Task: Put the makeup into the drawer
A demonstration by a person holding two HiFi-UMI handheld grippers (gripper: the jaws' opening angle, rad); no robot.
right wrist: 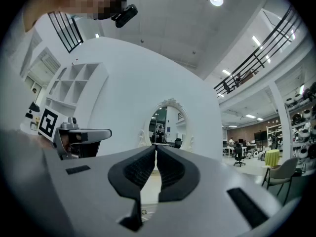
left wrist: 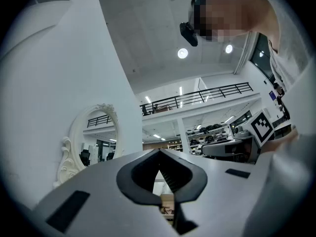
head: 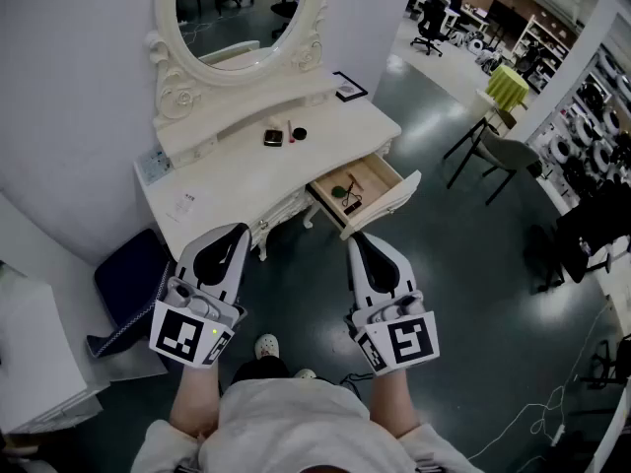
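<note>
We are standing before a white dressing table (head: pixel 235 173), looking down on its pale top, with its oval mirror (head: pixel 242 8) rising against the grey wall. The makeup, a dark compact (head: pixel 273 137), a slim pink item (head: pixel 290 132) and a small black pot (head: pixel 300 133), is lying close together near the back of the top, outside the drawer (head: pixel 386 203). The drawer is standing open at the right with small dark things inside. We are holding the left gripper (head: pixel 237 231) and the right gripper (head: pixel 357 236) short of the table, above the dark glossy floor (head: pixel 473 284). Each one's jaws are pressing together on nothing. A blue stool (head: pixel 133 284) is sitting at the left, and a chair (head: pixel 508 151) and desks are filling the open hall beyond.
</note>
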